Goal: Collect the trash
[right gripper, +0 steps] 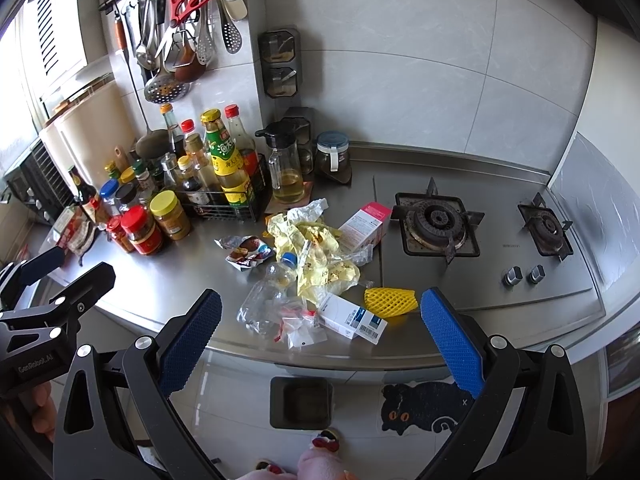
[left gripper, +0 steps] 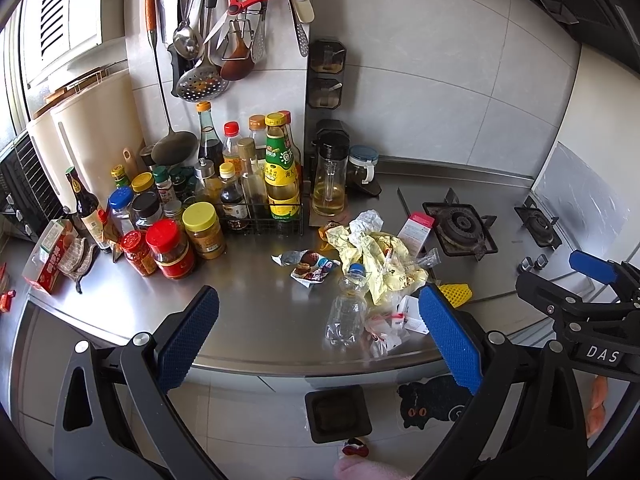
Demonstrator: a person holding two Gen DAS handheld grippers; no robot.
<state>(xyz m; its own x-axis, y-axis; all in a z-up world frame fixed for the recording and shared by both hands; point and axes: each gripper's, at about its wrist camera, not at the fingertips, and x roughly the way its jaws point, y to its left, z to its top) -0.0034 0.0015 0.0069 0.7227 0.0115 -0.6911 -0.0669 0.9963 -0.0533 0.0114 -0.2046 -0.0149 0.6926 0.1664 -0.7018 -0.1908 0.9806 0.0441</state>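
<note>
The trash pile (right gripper: 312, 268), with its crushed plastic bottle (right gripper: 266, 296), yellow wrapper (right gripper: 320, 248), white carton (right gripper: 352, 316) and yellow foam net (right gripper: 390, 301), lies uncollected near the steel tabletop (right gripper: 180, 280) edge. Both the left hand-held gripper (left gripper: 318, 334) and right hand-held gripper (right gripper: 320, 334) hover spread, empty. The floor bin (right gripper: 301, 402) waits below; seemingly nothing is collected yet.

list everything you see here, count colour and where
plastic bottle: 1, clear, blue cap, lying at counter front
yellow wrapper: 1, crumpled, counter middle
snack wrapper: 1, silver and red, left of the yellow wrapper
foam net: 1, yellow, counter front
white box: 1, front edge
pink box: 1, pink and white, beside stove
small bags: a few, clear, front edge
bin: 1, dark, on floor below
condiment bottles: many, mixed, back left
stove: 2 burners, right
utensils: many, hanging on wall
cat mat: 1, black, floor
left gripper: open, blue pads
right gripper: open, blue pads
</note>
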